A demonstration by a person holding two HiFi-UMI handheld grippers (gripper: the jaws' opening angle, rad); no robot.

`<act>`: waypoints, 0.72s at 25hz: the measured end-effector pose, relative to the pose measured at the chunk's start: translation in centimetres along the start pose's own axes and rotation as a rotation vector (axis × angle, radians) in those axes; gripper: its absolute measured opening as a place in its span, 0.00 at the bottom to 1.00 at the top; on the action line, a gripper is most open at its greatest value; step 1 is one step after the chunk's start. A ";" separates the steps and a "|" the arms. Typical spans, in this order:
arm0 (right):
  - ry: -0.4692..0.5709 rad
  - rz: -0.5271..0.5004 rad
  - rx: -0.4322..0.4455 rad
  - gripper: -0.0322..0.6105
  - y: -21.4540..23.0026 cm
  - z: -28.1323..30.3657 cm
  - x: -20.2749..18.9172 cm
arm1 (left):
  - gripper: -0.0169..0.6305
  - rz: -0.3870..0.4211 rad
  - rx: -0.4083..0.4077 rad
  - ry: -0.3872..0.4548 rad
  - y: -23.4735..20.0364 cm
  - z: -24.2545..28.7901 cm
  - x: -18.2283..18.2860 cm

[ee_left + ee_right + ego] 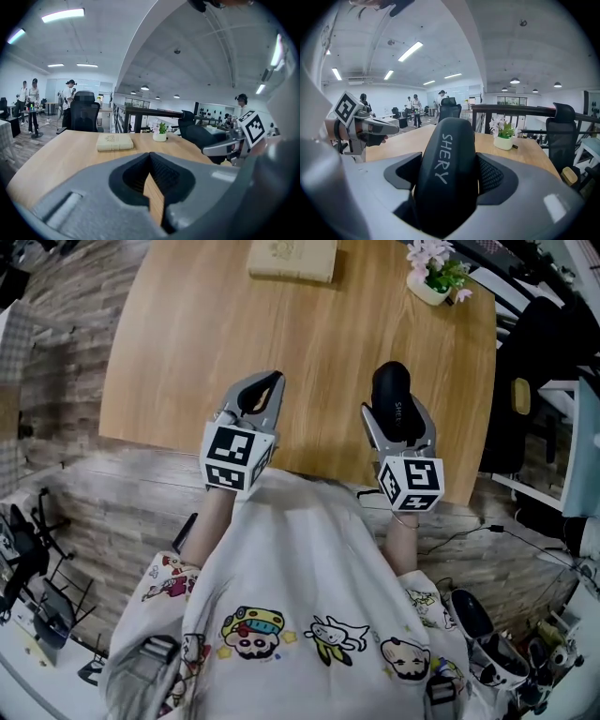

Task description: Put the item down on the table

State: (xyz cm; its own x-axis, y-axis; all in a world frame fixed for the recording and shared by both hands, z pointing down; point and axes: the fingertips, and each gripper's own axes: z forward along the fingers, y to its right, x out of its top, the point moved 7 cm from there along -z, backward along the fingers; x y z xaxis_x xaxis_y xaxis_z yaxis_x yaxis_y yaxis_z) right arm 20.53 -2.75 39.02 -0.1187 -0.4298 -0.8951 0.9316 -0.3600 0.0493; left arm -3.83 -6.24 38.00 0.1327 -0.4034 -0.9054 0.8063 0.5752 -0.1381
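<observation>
My right gripper (397, 423) is shut on a black oval case (390, 385) with "SHERY" in white print, held above the near right part of the round wooden table (187, 334). In the right gripper view the case (447, 164) fills the space between the jaws and sticks out past them. My left gripper (270, 385) hovers over the table's near edge, shut with nothing in it. In the left gripper view only a thin wedge of tabletop shows between its pads (164, 178). The two grippers are level with each other, a hand's width apart.
A beige book (292, 259) lies at the table's far side. A small white pot of pink flowers (431, 277) stands at the far right. Black office chairs (530, 381) stand right of the table. People stand far off in the room (69, 101).
</observation>
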 end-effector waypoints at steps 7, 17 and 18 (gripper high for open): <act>0.008 -0.005 -0.009 0.62 -1.2 0.7 0.9 | 0.03 0.014 -0.021 0.008 -1.1 -0.3 0.7; -0.020 -0.045 -0.006 0.62 -1.5 1.9 1.2 | 0.03 0.011 -0.034 0.014 -1.9 0.2 0.8; -0.028 -0.054 -0.003 0.62 -1.5 2.1 1.2 | 0.03 0.008 -0.035 0.012 -2.0 0.3 0.8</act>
State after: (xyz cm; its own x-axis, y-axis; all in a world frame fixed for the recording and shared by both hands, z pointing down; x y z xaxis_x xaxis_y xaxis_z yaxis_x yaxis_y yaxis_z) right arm 18.28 -4.52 38.79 -0.1780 -0.4327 -0.8838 0.9248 -0.3805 0.0000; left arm -5.21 -7.93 37.66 0.1320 -0.3896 -0.9115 0.7847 0.6029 -0.1441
